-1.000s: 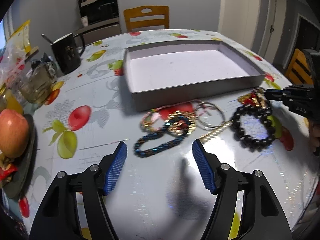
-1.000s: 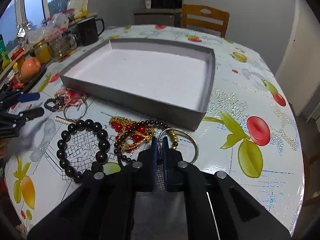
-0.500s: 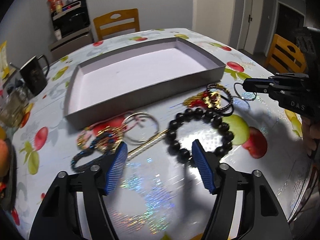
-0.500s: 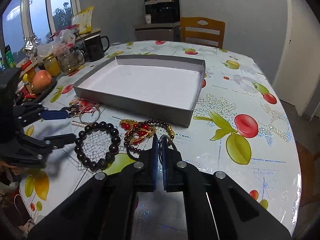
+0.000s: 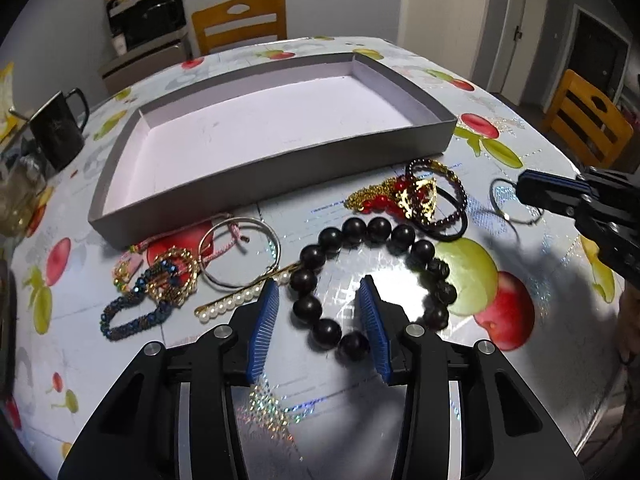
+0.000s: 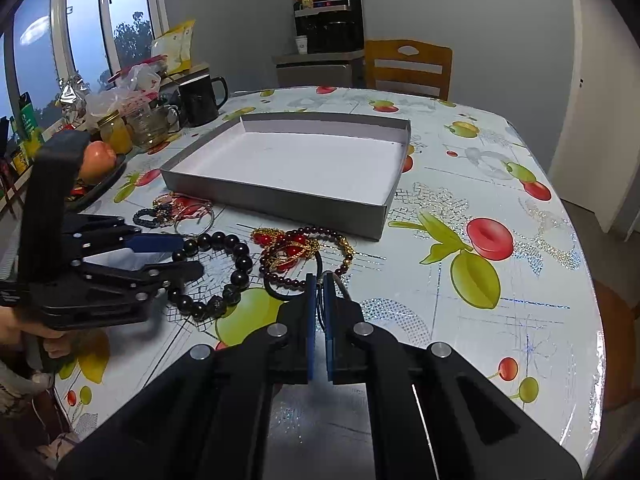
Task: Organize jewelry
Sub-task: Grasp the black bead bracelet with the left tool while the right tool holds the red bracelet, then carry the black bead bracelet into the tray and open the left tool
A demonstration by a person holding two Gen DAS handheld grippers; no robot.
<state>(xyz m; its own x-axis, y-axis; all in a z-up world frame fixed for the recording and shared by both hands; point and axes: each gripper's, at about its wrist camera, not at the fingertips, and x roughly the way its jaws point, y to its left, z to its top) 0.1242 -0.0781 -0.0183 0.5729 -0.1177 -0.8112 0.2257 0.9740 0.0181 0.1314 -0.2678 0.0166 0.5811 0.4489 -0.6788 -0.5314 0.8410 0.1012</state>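
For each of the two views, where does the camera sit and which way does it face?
Left wrist: behind the open left gripper, looking down across the black bead bracelet toward the grey tray; right gripper enters at right.
Right wrist: behind the right gripper, shut on a thin metal ring, facing the tray; left gripper and a hand at left.
Shared: tray, bead bracelet, both grippers.

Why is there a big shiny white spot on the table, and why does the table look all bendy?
Left wrist view: a lamp's glare on the glossy tablecloth makes the white spot inside the black bead bracelet; the left tongs cast a dark shadow below. Both views: the fisheye lens curves the box and table edges. Right wrist view: daylight from the window.
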